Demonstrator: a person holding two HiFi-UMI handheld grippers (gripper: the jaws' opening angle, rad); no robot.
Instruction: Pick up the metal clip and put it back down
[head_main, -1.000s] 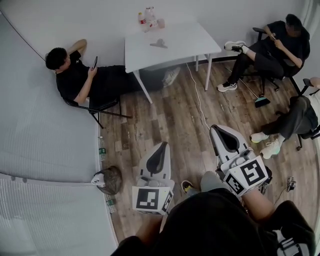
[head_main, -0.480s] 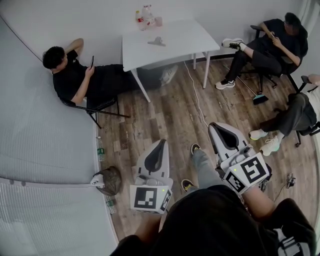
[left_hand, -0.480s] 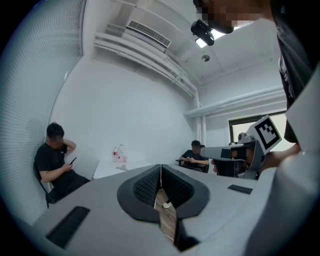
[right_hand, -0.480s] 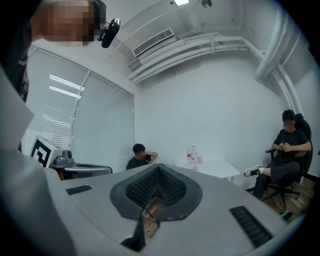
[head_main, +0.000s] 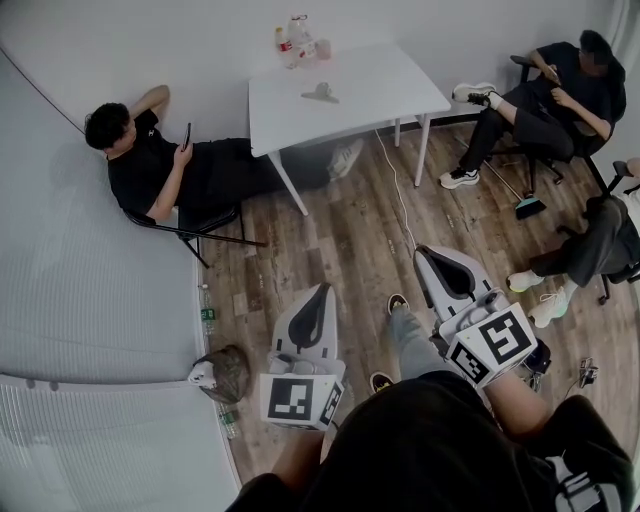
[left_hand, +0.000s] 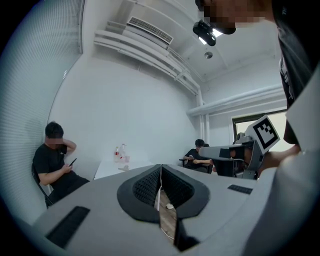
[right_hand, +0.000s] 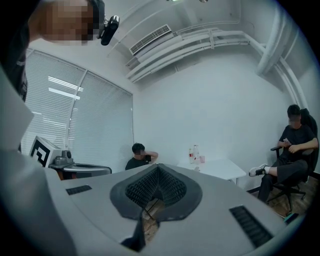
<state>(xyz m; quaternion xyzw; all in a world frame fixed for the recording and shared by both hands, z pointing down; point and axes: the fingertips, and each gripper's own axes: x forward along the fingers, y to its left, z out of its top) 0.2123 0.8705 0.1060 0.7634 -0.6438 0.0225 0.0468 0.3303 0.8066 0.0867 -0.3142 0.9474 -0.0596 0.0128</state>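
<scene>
- The task looks not yet started: the metal clip (head_main: 320, 93) lies untouched on the table (head_main: 400, 95), in its middle part, a little in front of the bottles (head_main: 298, 40) at the table's back edge.
- The left claw (head_main: 321, 290) and right claw (head_main: 424, 252) are both well apart from the table, over the floor. Each has its jaws pressed together with nothing between them.
- Left to do, I judge: approach the table, grasp, lift, set down.
- The clip's long axis seems to run along the table's longer side, slightly slanted. It is too small to tell which end is the mouth.
</scene>
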